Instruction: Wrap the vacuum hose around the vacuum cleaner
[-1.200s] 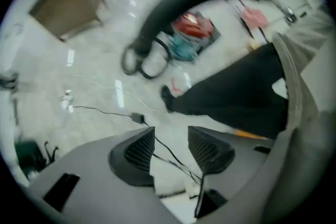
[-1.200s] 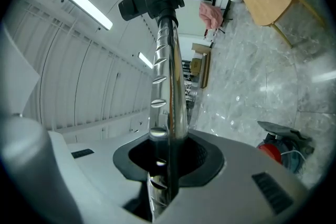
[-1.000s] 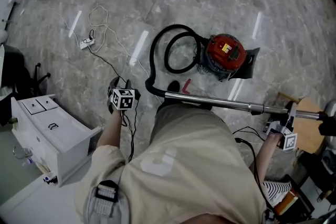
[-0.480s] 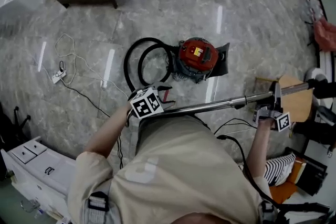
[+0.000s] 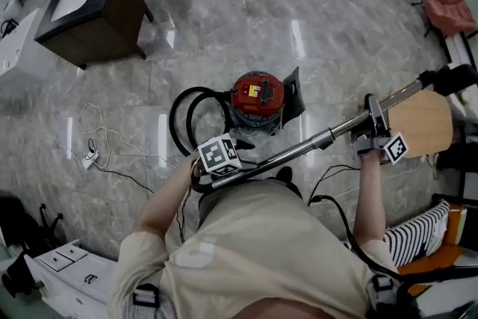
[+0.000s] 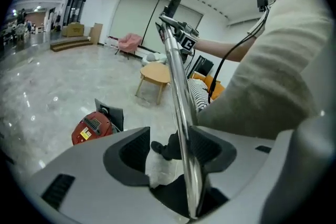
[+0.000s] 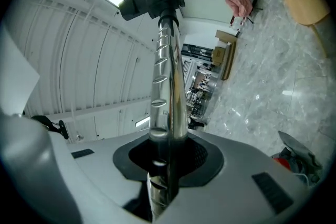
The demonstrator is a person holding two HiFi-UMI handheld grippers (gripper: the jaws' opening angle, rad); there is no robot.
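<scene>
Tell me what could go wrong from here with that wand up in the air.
1. The left gripper has just been opening its jaws. The metal wand lies loose between them, against one pad only, so that end may drop, leaving the right gripper, clamped further up, to carry it alone.
2. The floor head hangs close to the round table; a swing could strike it.
3. The hose loops beside the vacuum cleaner; pulling may drag it.

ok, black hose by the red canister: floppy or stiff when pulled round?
Probably floppy: the black hose lies in loose loops on the floor. Wide, unkinked curves suggest spring; coils may unwind. The red canister looks small; a tug might drag it.
</scene>
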